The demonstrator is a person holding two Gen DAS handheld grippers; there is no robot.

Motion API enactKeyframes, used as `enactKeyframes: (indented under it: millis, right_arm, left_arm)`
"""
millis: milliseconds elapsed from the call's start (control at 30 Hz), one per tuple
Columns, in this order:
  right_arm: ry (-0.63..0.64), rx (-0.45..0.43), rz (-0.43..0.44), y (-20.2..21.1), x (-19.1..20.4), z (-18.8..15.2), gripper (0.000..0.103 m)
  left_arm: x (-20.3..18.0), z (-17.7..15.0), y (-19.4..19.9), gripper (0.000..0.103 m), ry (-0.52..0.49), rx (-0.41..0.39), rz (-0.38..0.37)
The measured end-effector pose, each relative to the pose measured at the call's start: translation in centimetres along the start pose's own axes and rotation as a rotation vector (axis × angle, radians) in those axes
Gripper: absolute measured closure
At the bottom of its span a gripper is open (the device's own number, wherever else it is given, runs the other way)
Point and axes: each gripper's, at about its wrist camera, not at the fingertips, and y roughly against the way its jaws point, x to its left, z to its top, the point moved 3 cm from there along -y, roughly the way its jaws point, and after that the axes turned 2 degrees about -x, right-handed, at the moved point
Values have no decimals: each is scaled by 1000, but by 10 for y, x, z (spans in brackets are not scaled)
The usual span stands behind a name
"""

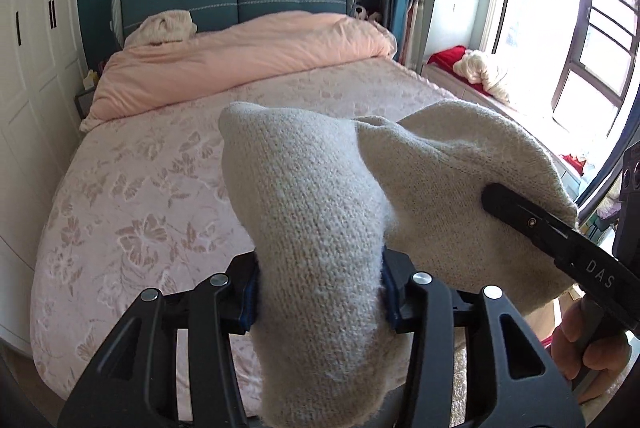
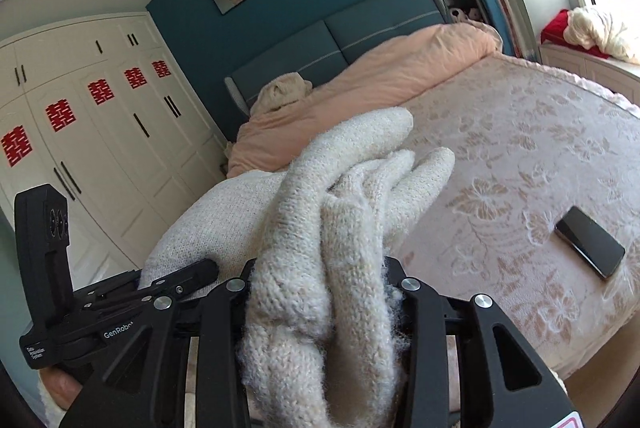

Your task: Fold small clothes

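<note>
The knit garment point(image 1: 320, 228) covers the left gripper's point(image 1: 320, 292) fingertips and runs off the bottom edge. Bunched knit likewise buries the right gripper's point(image 2: 320, 292) fingertips. The hand point(image 1: 588, 340) under that gripper is cut by the right edge. The garment's type cannot be told.

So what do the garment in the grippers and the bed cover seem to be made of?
The garment, held by both the left gripper and the right gripper, looks like cream knitted wool or a wool-like yarn: the stitches show and loose fuzz stands out. The bed cover looks like soft pink woven or quilted cloth with a raised flower pattern.
</note>
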Motion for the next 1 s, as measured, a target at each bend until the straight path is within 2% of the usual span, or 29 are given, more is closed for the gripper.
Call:
enactKeyframes:
  millis: [100, 200, 300, 333, 400, 467, 500, 533, 567, 600, 633, 667, 733, 800, 900, 1000]
  right_arm:
    - [56, -81, 59, 6, 40, 21, 68]
    - [85, -125, 107, -4, 67, 31, 66]
    - [36, -64, 132, -42, 68, 17, 65]
    - [17, -24, 139, -61, 64, 4, 64]
    - [12, 73, 119, -106, 48, -34, 55]
    - [-6, 215, 31, -154, 20, -90, 44]
    - [-25, 291, -48, -170, 2, -122, 44]
    - [-66, 371, -108, -181, -17, -152, 44]
    - [-124, 432, -131, -185, -33, -178, 43]
    - [-178, 461, -132, -182, -45, -194, 43]
    - [-216, 469, -124, -178, -52, -202, 43]
    - [-215, 463, -122, -175, -54, -204, 43]
    - [-156, 454, -141, -179, -53, -191, 39]
    - [-148, 447, -131, -192, -50, -177, 24]
    - [-192, 496, -90, -229, -52, -171, 20]
    - [-215, 593, -121, -272, -58, -190, 19]
  left_arm:
    - [26, 21, 38, 58, 13, -100, -13]
    - [55, 36, 65, 56, 20, -185, -10]
    - [85, 33, 67, 53, 23, -195, 29]
    - [96, 27, 60, 50, 35, -183, 39]
    - [119, 4, 31, 45, 54, -142, 51]
    - [145, -36, -12, 30, 100, -82, 86]
    - [159, -63, -38, 18, 134, -41, 104]
    - [174, -94, -61, 19, 172, 21, 129]
    - [188, -127, -86, 21, 214, 117, 161]
    - [201, -156, -100, 27, 264, 191, 176]
    - [211, -179, -106, 29, 315, 236, 177]
    - [221, -194, -106, 29, 364, 247, 172]
    - [235, -208, -99, 23, 462, 216, 152]
    - [247, -206, -100, 17, 537, 189, 129]
    - [254, -199, -119, 11, 605, 183, 82]
    - [256, -205, -157, 11, 644, 252, 57]
